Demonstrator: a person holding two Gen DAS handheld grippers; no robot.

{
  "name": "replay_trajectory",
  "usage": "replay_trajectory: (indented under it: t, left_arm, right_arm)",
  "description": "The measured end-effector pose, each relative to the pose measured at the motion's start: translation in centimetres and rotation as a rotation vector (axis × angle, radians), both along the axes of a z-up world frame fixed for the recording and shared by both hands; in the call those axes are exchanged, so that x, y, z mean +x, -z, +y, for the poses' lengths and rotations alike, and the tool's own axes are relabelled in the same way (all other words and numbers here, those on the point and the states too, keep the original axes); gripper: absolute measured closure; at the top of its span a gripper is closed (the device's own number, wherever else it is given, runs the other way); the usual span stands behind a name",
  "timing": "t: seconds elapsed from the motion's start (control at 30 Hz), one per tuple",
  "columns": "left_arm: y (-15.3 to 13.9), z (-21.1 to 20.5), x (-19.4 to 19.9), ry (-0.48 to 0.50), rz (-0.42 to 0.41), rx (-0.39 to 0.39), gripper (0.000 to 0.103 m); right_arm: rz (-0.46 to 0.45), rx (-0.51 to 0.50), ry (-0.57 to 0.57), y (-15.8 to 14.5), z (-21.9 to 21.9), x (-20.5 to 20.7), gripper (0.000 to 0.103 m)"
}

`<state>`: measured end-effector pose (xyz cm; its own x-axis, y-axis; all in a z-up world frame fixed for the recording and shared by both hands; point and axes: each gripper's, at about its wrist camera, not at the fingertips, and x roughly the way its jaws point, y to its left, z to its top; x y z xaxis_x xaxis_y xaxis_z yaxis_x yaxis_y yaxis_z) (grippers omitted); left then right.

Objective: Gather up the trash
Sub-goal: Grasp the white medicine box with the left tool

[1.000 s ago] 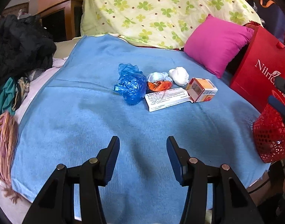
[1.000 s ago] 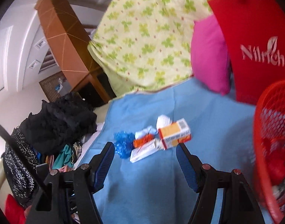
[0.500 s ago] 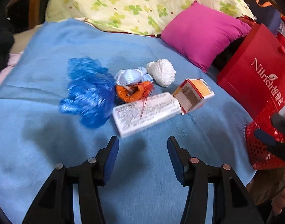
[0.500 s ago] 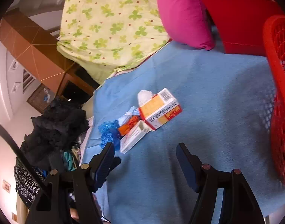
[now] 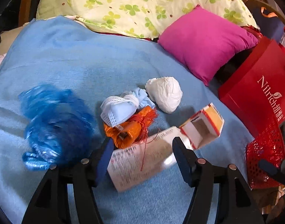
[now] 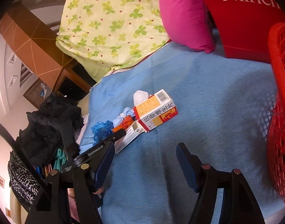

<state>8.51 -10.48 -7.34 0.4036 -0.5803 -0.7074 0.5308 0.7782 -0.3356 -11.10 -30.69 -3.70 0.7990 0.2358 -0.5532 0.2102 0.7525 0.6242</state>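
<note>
Left tool [image 5: 141,154], jaws opening, straddles the white box [image 5: 142,160] at lower centre; next, clench. Right tool [image 6: 144,160] released.

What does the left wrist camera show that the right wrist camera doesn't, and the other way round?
Only the left wrist view shows the open end of the orange box and the left gripper, jaws opening around the long white box. Only the right wrist view shows that box's barcode, the dark clothes pile and the right gripper, open over bare blanket. Both show the trash cluster, pink pillow and red basket.
</note>
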Motion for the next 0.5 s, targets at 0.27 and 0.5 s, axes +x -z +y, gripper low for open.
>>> replay_trajectory:
  t: [0.27,0.5]
  left_arm:
    - [0.9,-0.5,-0.5,0.091,0.042,0.003,0.036]
    - [0.9,-1.1,-4.0,0.195,0.036,0.056,0.036]
  right_arm:
    - [0.0,-0.006,0.031,0.0,-0.4,0.0,0.031]
    - [0.011,-0.056,0.029,-0.2,-0.3,2.9,0.031]
